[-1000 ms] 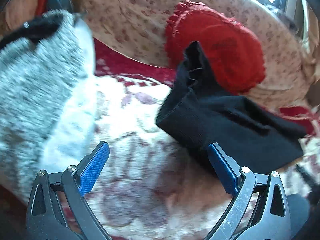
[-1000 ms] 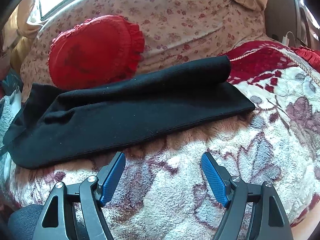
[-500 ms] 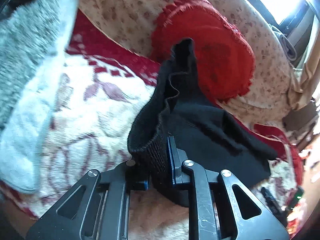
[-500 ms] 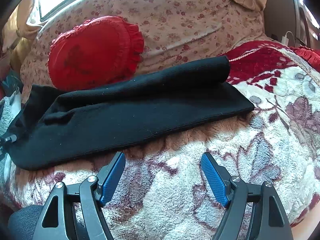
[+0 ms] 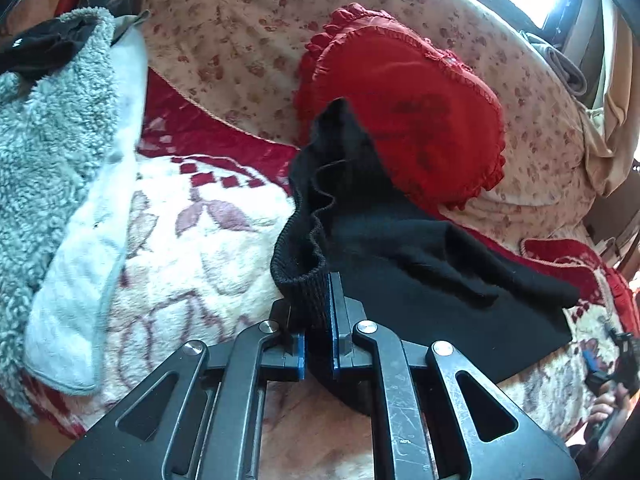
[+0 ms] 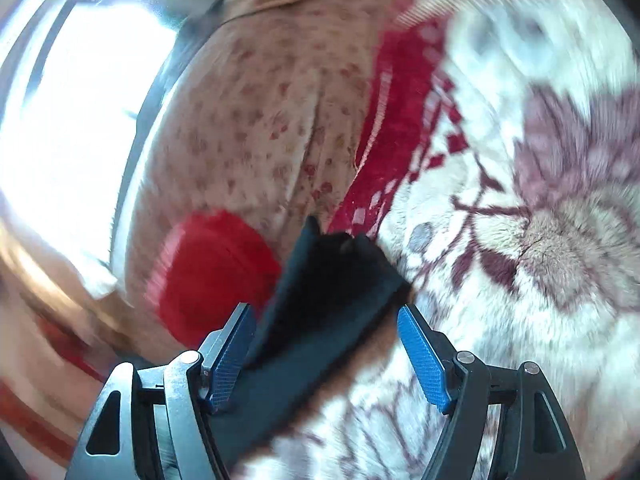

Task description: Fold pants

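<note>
The black pants [image 5: 420, 264] lie folded lengthwise on a white and red floral fleece blanket [image 5: 208, 240]. My left gripper [image 5: 318, 312] is shut on the ribbed waistband end of the pants and lifts it off the blanket. In the blurred right wrist view my right gripper [image 6: 326, 344] is open, its blue pads [image 6: 424, 360] standing on either side of the other end of the pants [image 6: 332, 304], which runs between them.
A red heart-shaped frilled cushion [image 5: 404, 104] leans on a floral backrest [image 5: 240, 40] behind the pants; it also shows in the right wrist view [image 6: 208, 268]. A grey and white fleece garment [image 5: 60, 160] lies at the left. A bright window [image 6: 68, 120] is behind.
My left gripper closed on the waistband end and raised it. My right gripper swung fast to the pants' other end and now straddles it, still open.
</note>
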Demonstrator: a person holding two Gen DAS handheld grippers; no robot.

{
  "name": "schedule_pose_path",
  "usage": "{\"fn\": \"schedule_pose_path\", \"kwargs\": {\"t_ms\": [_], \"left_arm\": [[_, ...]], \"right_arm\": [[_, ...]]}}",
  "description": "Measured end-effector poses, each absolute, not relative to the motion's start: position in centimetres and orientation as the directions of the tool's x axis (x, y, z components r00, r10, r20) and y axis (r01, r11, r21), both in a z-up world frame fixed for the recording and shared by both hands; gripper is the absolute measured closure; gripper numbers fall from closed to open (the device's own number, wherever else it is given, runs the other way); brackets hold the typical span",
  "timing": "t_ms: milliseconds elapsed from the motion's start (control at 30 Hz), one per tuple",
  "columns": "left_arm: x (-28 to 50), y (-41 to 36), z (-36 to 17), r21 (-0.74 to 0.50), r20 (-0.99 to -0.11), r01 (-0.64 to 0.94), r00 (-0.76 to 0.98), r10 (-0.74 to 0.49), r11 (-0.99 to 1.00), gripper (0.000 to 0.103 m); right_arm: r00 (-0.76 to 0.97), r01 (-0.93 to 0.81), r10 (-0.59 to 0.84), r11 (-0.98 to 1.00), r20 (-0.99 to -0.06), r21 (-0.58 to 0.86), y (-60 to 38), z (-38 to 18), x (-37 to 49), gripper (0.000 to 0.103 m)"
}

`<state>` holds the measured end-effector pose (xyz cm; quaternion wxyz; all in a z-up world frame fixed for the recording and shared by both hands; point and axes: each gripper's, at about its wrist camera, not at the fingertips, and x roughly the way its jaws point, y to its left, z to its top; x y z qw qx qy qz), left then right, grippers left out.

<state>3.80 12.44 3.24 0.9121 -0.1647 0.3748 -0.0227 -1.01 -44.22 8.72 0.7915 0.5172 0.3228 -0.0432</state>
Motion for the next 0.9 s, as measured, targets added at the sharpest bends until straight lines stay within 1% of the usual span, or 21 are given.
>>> {"fn": "schedule_pose_path", "kwargs": {"t_ms": [67, 133, 167, 200, 267, 333, 367, 400, 500, 600, 733, 800, 900], "left_arm": [[3.9, 12.2, 3.5, -0.313, -0.67, -0.086, 0.726, -0.156, 0.946, 0.097], [4.2, 12.0, 3.5, -0.314, -0.673, -0.083, 0.722, -0.16, 0.946, 0.097], [4.2, 11.9, 3.5, -0.307, -0.677, -0.089, 0.721, -0.151, 0.947, 0.097], [4.3, 11.9, 3.5, -0.306, -0.678, -0.094, 0.72, -0.147, 0.947, 0.098], [4.4, 11.8, 3.5, -0.318, -0.679, -0.096, 0.717, -0.156, 0.943, 0.099], [4.4, 11.8, 3.5, -0.334, -0.675, -0.084, 0.717, -0.176, 0.939, 0.099], [4.4, 11.7, 3.5, -0.337, -0.671, -0.072, 0.717, -0.186, 0.939, 0.099], [4.3, 11.7, 3.5, -0.33, -0.671, -0.072, 0.719, -0.181, 0.941, 0.099], [4.4, 12.1, 3.2, -0.347, -0.678, -0.091, 0.712, -0.183, 0.933, 0.099], [3.9, 12.8, 3.5, -0.354, -0.661, -0.087, 0.727, -0.183, 0.931, 0.099], [3.0, 15.5, 3.3, -0.437, -0.659, -0.148, 0.724, -0.203, 0.887, 0.099], [2.0, 17.1, 3.0, -0.473, -0.659, -0.174, 0.721, -0.216, 0.864, 0.099], [-0.2, 18.3, 3.0, -0.484, -0.662, -0.181, 0.716, -0.223, 0.856, 0.099]], "right_arm": [[0.774, 0.416, 0.325, 0.385, -0.543, 0.824, -45.7, 6.7, -0.5, 0.035], [0.75, 0.42, 0.386, 0.351, -0.538, 0.837, -45.9, 5.3, 0.3, 0.048], [0.737, 0.431, 0.381, 0.371, -0.558, 0.823, -45.7, 5.2, 0.8, 0.05], [0.738, 0.425, 0.38, 0.38, -0.557, 0.822, -45.6, 5.2, 1.2, 0.051], [0.727, 0.413, 0.41, 0.38, -0.551, 0.828, -45.0, 4.5, 2.2, 0.06], [0.675, 0.455, 0.4, 0.435, -0.62, 0.777, -44.3, 3.5, 3.3, 0.079], [0.661, 0.471, 0.384, 0.456, -0.645, 0.755, -44.2, 3.2, 3.7, 0.083], [0.665, 0.479, 0.378, 0.445, -0.644, 0.757, -44.4, 2.9, 3.7, 0.088], [0.693, 0.471, 0.382, 0.402, -0.611, 0.785, -45.0, 2.5, 3.4, 0.098], [0.732, 0.44, 0.371, 0.383, -0.571, 0.812, -45.4, 3.0, 2.6, 0.099], [0.777, 0.383, 0.361, 0.378, -0.515, 0.843, -44.9, 5.3, 0.5, 0.099], [0.769, 0.383, 0.372, 0.382, -0.52, 0.841, -44.5, 5.9, -0.2, 0.099], [0.723, 0.417, 0.41, 0.384, -0.556, 0.824, -44.2, 5.9, -1.8, 0.099]]}}
